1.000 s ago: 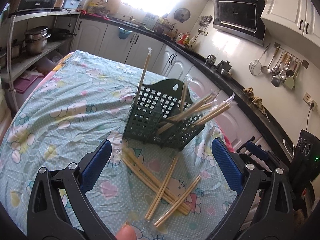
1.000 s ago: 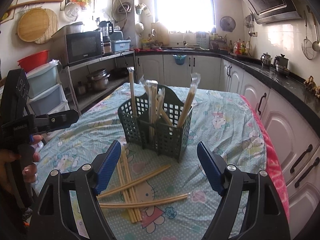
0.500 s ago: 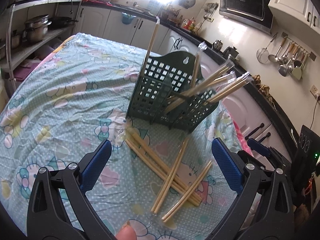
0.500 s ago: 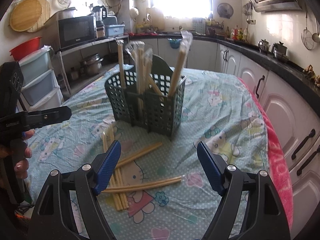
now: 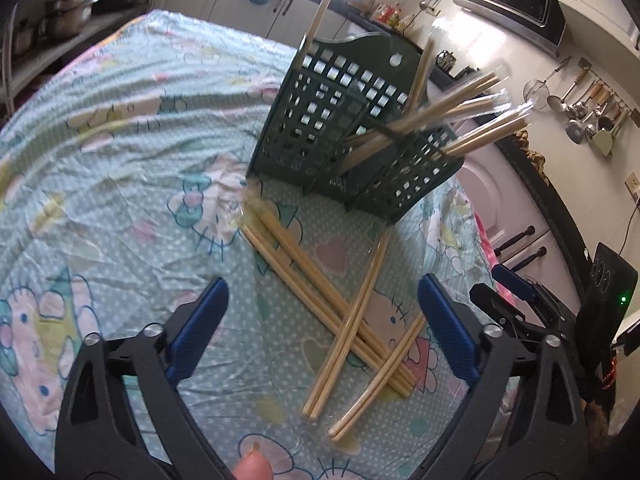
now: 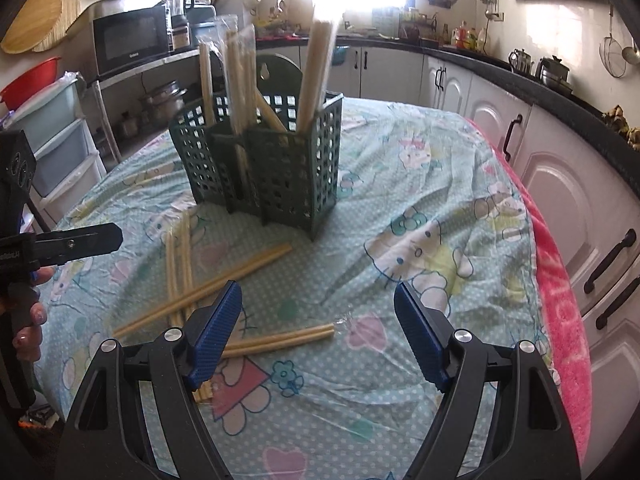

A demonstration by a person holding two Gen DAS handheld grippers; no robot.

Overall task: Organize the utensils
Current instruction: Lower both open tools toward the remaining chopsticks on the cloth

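Note:
A dark green slotted utensil basket point(image 5: 352, 136) point(image 6: 276, 168) stands on the table with several wrapped chopstick pairs upright in it. More wrapped chopstick pairs point(image 5: 340, 316) point(image 6: 188, 280) lie crossed on the cloth in front of it. My left gripper point(image 5: 324, 316) hovers over that loose pile, its jaws closing, pads clear of the sticks. My right gripper point(image 6: 318, 320) stands open above the cloth, with one chopstick pair point(image 6: 280, 338) lying just under and left of its gap, untouched.
The table carries a pale cartoon-print cloth point(image 6: 420, 208) with a pink blanket edge point(image 6: 560, 300) on the right. Kitchen cabinets point(image 6: 560, 184) run beside it. The other hand-held gripper shows at the right in the left wrist view point(image 5: 520, 304) and at the left in the right wrist view point(image 6: 60, 244).
Both grippers have sunk toward the table and tilted down; basket and loose chopsticks loom larger. The left jaws have narrowed slightly. Nothing was taken hold of.

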